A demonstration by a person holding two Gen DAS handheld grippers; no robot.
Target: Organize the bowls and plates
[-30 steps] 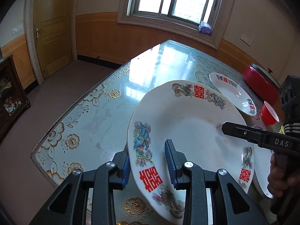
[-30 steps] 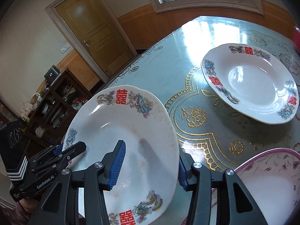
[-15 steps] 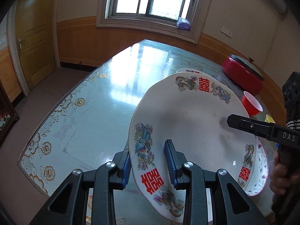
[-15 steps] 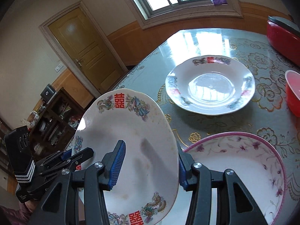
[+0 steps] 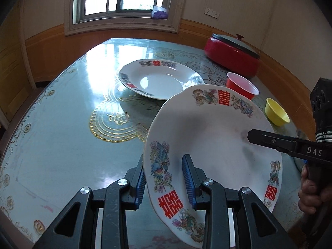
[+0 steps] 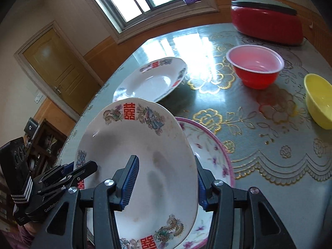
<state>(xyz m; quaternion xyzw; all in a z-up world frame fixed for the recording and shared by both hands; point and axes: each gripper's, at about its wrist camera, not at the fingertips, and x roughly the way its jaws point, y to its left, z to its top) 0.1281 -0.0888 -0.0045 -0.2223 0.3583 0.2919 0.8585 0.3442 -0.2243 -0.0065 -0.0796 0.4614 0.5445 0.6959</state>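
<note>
A white plate with red characters and bird motifs is held tilted above the table by both grippers. My left gripper is shut on its near rim. My right gripper is shut on the opposite rim, and it shows from the side in the left wrist view. Under the held plate lies a pink-rimmed floral plate. A second white plate with red characters lies further back on the table.
A red plastic bowl and a yellow bowl stand to the right. A red lidded pot sits at the far right edge. The glass-topped table has a gold-patterned cloth.
Both grippers have carried the held plate to the right, over the pink-rimmed plate. The bowls and red pot have come into view.
</note>
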